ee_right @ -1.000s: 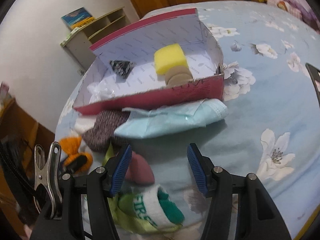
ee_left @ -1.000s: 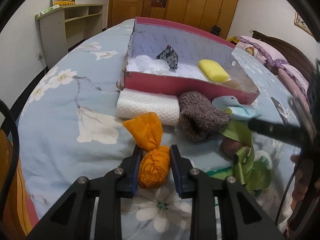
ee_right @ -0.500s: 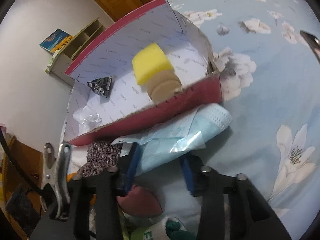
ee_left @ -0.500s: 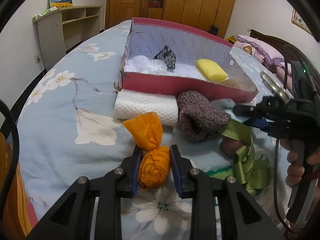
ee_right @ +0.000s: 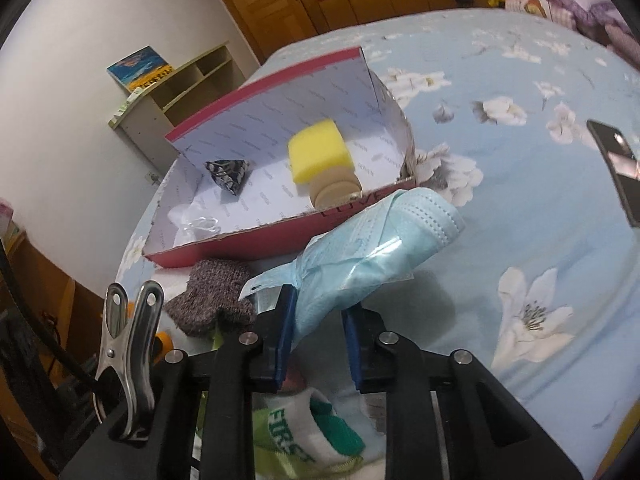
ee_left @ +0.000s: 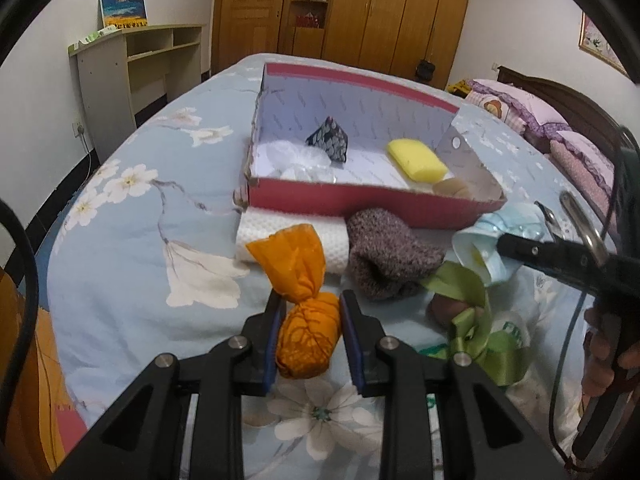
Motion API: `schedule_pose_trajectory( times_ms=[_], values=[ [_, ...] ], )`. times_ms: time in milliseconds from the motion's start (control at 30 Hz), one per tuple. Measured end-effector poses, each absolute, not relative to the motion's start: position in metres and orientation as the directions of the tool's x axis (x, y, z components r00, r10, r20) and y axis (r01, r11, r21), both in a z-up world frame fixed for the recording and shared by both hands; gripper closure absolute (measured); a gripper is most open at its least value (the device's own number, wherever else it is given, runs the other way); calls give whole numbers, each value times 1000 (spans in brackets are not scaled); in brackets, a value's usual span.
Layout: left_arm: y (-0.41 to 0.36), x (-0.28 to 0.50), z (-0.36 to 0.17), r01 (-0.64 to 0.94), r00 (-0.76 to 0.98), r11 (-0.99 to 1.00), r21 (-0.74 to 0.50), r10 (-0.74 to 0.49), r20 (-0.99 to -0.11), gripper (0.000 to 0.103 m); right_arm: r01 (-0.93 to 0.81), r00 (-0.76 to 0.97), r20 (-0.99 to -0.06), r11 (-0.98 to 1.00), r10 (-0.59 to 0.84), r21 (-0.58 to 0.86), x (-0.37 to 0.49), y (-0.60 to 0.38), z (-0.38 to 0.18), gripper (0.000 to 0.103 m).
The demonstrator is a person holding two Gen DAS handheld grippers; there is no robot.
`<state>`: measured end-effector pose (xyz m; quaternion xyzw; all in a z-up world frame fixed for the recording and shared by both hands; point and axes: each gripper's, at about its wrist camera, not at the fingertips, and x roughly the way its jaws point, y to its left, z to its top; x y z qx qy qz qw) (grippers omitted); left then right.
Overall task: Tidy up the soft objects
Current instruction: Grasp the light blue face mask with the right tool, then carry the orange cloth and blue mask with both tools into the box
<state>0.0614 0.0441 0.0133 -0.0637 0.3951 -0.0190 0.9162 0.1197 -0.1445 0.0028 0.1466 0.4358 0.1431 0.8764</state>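
- Right claw (ee_right: 318, 322): jaws have just been closing; the pads now pinch the near end of the wrapped blue face mask (ee_right: 372, 248), which juts out ahead of the claw above the bed (ee_right: 540, 208), its far end near the front wall of the red box (ee_right: 256, 246).
- Left claw (ee_left: 309, 338): clamped on the orange cloth bundle (ee_left: 306, 336), low over the bed.
- Step in hand: both items gripped, neither yet in the box.
- Next move, judged: lift each item over the front wall and release inside, beside the yellow sponge (ee_right: 318, 156).
- Left view only: white towel roll (ee_left: 288, 236) against the box front, green ribbon (ee_left: 472, 312), the person's hand (ee_left: 604, 356).
- Right view only: a phone (ee_right: 618, 168) on the bed, a white-and-green sock (ee_right: 308, 428) beneath the claw.
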Motion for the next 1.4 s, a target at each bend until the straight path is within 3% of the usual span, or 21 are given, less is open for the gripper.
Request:
schedule_pose_trajectory(
  times_ms=[733,1400],
  values=[
    [35,123,70,44,738,993,-110,-107,-666,75,-268,632,-685,931,363,247,141,-133,50,79],
    [23,202,40,69,694,995,-66,-95,-714,75,-314,557,-721,908,412,276,240,-92,42,79]
  ],
)
